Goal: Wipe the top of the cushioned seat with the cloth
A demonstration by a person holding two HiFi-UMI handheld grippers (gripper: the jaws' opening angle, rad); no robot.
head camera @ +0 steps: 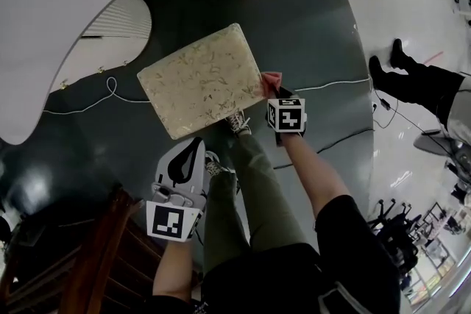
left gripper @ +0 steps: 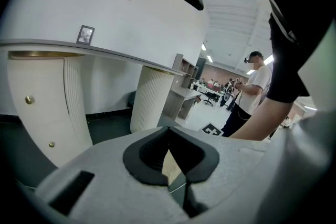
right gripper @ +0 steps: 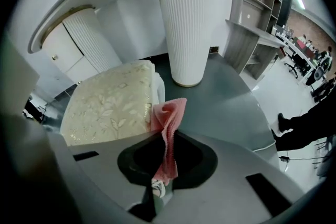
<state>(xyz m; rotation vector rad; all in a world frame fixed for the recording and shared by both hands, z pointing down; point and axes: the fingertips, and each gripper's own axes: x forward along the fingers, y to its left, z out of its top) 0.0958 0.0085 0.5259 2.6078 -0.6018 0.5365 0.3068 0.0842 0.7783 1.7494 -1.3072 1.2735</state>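
Right gripper view: the right gripper [right gripper: 166, 136] has its fingers pressed together, pinching a pink cloth [right gripper: 169, 117]. The cloth stands up out of the pinch as a narrow, crumpled strip with a zigzag-cut edge. Its long axis runs straight out along the fingers, and its free end points toward the cushioned seat [right gripper: 107, 105]. The seat lies ahead and to the left, its cream leaf-patterned top facing up. The cloth overlaps the seat's right-hand edge in this view; whether the two touch cannot be told. A white ribbed column [right gripper: 186, 18] rises behind the seat.

Head view: the seat [head camera: 200, 81] is a flat rectangle on the dark floor [head camera: 309, 26]. Its long axis runs from the picture's lower left to its upper right. The right gripper [head camera: 274, 92] sits at the seat's right corner, with the cloth [head camera: 271, 82] just beside that corner. The left gripper [head camera: 197, 145] is held back, near the seat's closest corner and next to the person's leg [head camera: 257, 180]. It is apart from the cloth.

Left gripper view: the left gripper [left gripper: 168, 132] has its fingers closed tip to tip with nothing between them.
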